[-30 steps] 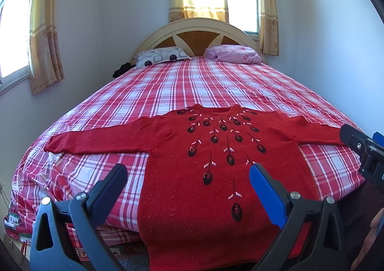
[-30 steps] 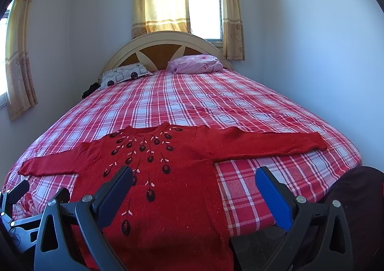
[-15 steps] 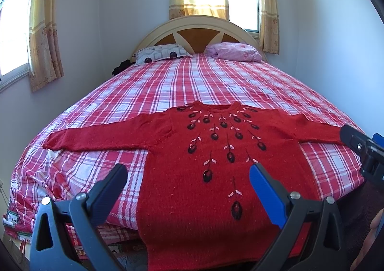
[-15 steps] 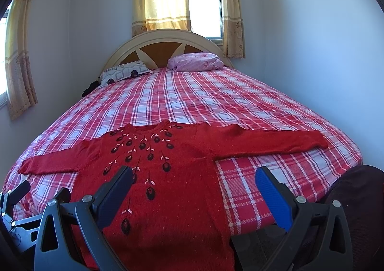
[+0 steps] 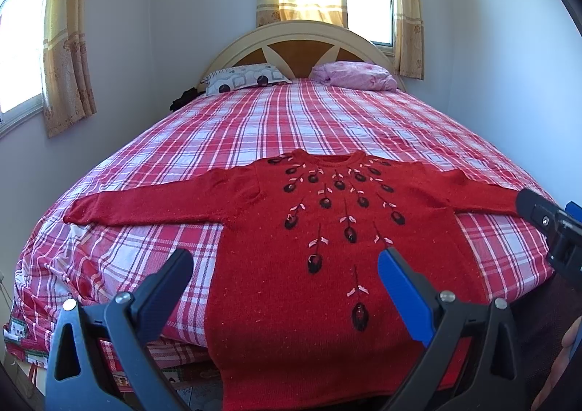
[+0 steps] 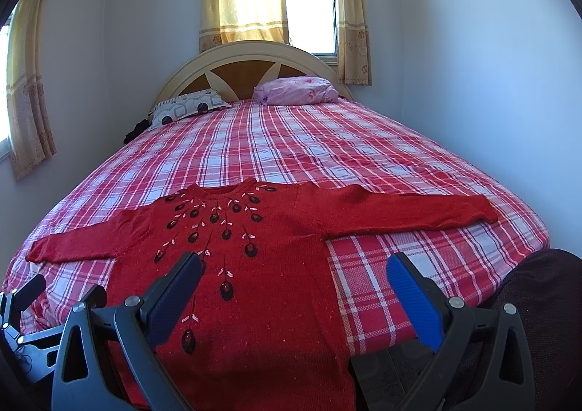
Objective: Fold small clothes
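On red-and-white plaid bedspread (image 5: 254,127): red knitted sweater with dark embroidered buds (image 5: 327,229), spread flat, front up, both sleeves outstretched, hem draped over near edge. No fold yet made; whole folding left. Left gripper (image 5: 285,283) and right gripper (image 6: 293,283) released, jaws wide, poised above hem, grasping nothing.

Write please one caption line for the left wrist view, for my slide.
Open left claw hovers over a red sweater spread flat, sleeves out, on a plaid bed.
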